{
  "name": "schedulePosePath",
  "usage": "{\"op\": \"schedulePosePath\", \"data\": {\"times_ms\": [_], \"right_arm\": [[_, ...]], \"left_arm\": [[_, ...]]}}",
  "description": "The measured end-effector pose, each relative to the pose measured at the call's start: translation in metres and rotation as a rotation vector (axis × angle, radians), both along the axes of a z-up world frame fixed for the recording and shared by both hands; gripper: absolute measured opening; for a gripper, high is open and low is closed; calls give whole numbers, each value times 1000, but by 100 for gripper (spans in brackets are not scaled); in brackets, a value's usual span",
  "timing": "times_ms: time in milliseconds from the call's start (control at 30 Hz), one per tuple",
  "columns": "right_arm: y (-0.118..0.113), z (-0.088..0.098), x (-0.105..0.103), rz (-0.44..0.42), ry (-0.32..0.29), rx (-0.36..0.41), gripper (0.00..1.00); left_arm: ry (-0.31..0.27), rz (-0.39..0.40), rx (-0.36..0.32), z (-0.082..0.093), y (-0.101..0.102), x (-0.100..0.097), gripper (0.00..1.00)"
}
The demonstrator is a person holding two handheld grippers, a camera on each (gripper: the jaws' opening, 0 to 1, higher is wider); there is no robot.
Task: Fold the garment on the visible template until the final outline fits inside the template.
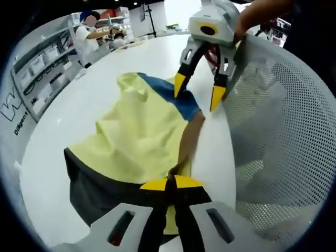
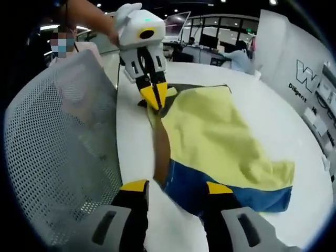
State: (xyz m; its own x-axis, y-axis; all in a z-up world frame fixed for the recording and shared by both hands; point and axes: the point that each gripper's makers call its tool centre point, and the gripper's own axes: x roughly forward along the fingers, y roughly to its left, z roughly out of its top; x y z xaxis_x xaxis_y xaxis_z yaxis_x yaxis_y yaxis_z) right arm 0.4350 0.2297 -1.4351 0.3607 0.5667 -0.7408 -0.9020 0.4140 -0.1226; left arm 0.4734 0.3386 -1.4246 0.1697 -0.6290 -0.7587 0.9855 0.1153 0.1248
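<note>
A: Background: an open workroom with shelving [image 1: 39, 63] along one wall and desks with monitors [image 2: 210, 42] further off; a person [image 1: 86, 37] stands near the shelves. Foreground: a white table [image 1: 68, 121] carrying the garment [image 1: 142, 136].

B: And the garment itself?

A: Yellow cloth, rumpled, with a blue band [image 2: 231, 191] at one end, a dark band [image 1: 94, 189] at the other and a brown strip [image 2: 161, 152] along the side nearest the table's edge. It lies close to that edge, beside a white mesh chair back [image 2: 58, 147] that stands just off the table.

B: Pose of the left gripper?

A: Left gripper [image 2: 155, 100] is held from above by a hand [image 2: 92, 16], tilted down to the end of the garment with the dark band. Its yellow-tipped jaws are pressed together on a pinch of cloth at the corner by the brown strip, as the left gripper view confirms.

B: Right gripper?

A: Right gripper [image 1: 198, 94], also gripped by a hand [image 1: 260, 13], points down at the blue end. Its jaws stand apart, one tip over the blue band, the other at the garment's edge nearest the chair. Whether the tips touch the cloth cannot be told.
</note>
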Motion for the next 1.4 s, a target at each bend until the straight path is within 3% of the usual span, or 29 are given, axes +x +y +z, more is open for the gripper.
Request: {"op": "schedulePosePath", "data": {"times_ms": [233, 467, 567, 900, 1067, 1133, 1167, 1400], "right_arm": [[0, -8, 0, 21, 7, -38, 14], [-1, -11, 2, 26, -1, -56, 15], [-2, -8, 6, 21, -16, -66, 1], [-8, 13, 28, -83, -16, 11, 0], [-8, 17, 34, -117, -15, 33, 0], [-9, 18, 36, -122, -11, 29, 0], [-10, 18, 36, -120, -9, 23, 0], [-13, 23, 37, -121, -2, 20, 0]], "left_arm": [[-5, 72, -39, 8, 1, 17, 6], [-16, 71, -29, 2, 4, 20, 7], [-29, 49, -18, -1, 5, 19, 9], [-25, -1, 20, -11, 13, 11, 29], [-35, -22, 46, -13, 16, 10, 21], [-83, -58, 65, -11, 18, 12, 11], [-71, -60, 63, -11, 18, 10, 7], [-33, -1, 49, -1, 18, 16, 6]]}}
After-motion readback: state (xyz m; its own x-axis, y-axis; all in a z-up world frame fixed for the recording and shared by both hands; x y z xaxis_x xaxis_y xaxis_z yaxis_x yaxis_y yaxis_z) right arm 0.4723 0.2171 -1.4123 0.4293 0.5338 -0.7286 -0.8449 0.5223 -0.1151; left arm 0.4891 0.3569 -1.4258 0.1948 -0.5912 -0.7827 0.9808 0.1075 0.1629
